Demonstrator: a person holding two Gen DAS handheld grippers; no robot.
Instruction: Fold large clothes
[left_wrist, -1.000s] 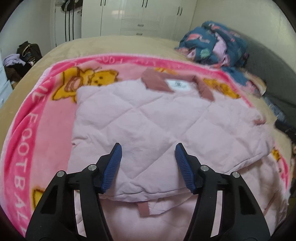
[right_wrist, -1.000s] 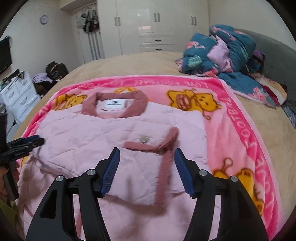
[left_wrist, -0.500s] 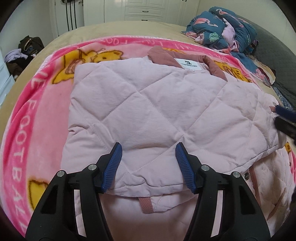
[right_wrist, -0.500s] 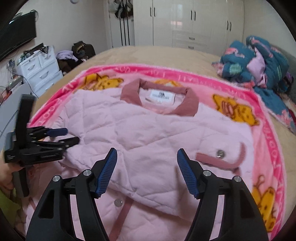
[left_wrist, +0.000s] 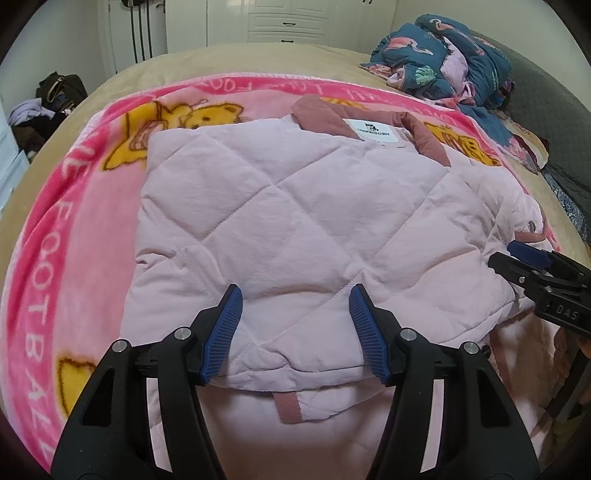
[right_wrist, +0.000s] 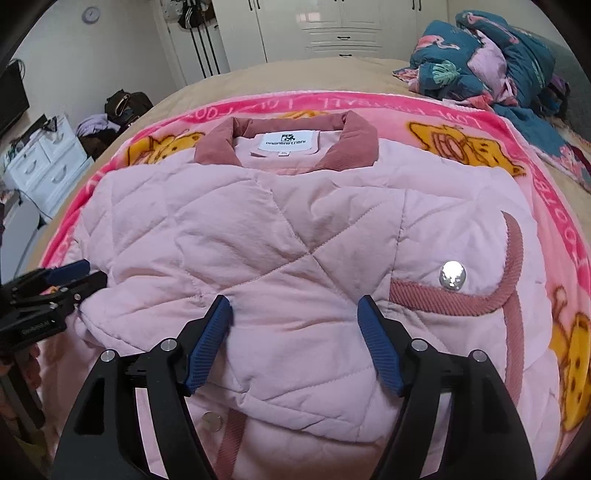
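Observation:
A pale pink quilted jacket (left_wrist: 295, 221) with a dusty-rose collar (right_wrist: 284, 144) and white label lies on the bed, its sides folded in over its front. It also shows in the right wrist view (right_wrist: 280, 243). My left gripper (left_wrist: 295, 325) is open and empty, just above the folded lower edge on the jacket's left side. My right gripper (right_wrist: 293, 339) is open and empty over the lower edge on the right side, near a silver snap (right_wrist: 452, 275). Each gripper shows at the edge of the other's view, the right one (left_wrist: 532, 258) and the left one (right_wrist: 70, 275).
The jacket rests on a pink cartoon-bear blanket (left_wrist: 74, 221) spread over a beige bed (right_wrist: 295, 74). A heap of blue flamingo-print bedding (left_wrist: 443, 59) lies at the far right. White wardrobes, a white dresser (right_wrist: 44, 162) and bags stand beyond the bed.
Both grippers have moved closer to the jacket's lower folded edge. The right gripper swung left to face the jacket squarely. The jacket itself lies as before.

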